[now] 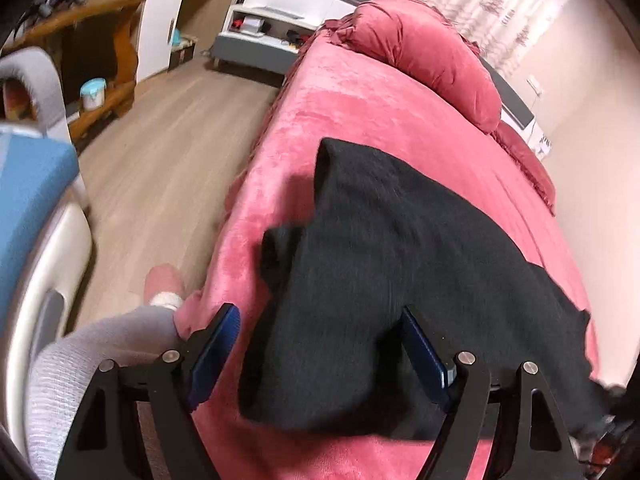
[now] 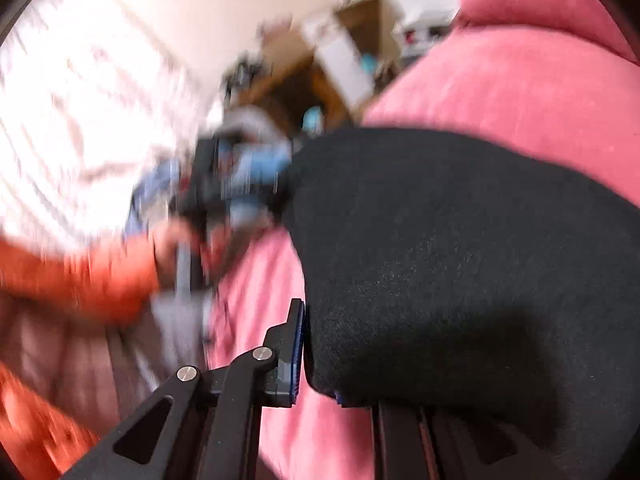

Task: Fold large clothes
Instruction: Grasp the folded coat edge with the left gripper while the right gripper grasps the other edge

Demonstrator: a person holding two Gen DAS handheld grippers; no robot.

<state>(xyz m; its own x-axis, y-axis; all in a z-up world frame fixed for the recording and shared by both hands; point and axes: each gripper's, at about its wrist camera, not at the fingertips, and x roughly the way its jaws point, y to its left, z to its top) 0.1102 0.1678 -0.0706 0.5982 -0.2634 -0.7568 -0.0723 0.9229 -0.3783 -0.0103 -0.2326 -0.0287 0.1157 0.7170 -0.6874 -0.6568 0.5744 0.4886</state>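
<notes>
The black garment [image 1: 400, 272] is spread on the pink bedspread [image 1: 340, 92], its long axis run from the 6 o'clock hem up toward 11 o'clock in the left wrist view. The left gripper [image 1: 320, 344] is held wide apart, straddling the near hem, nothing pinched. The right gripper [image 2: 316, 356] is seen pressed together on a fold of the black cloth, which is draped over it toward 3 o'clock. The unclamped edge is judged nearer the left gripper.
</notes>
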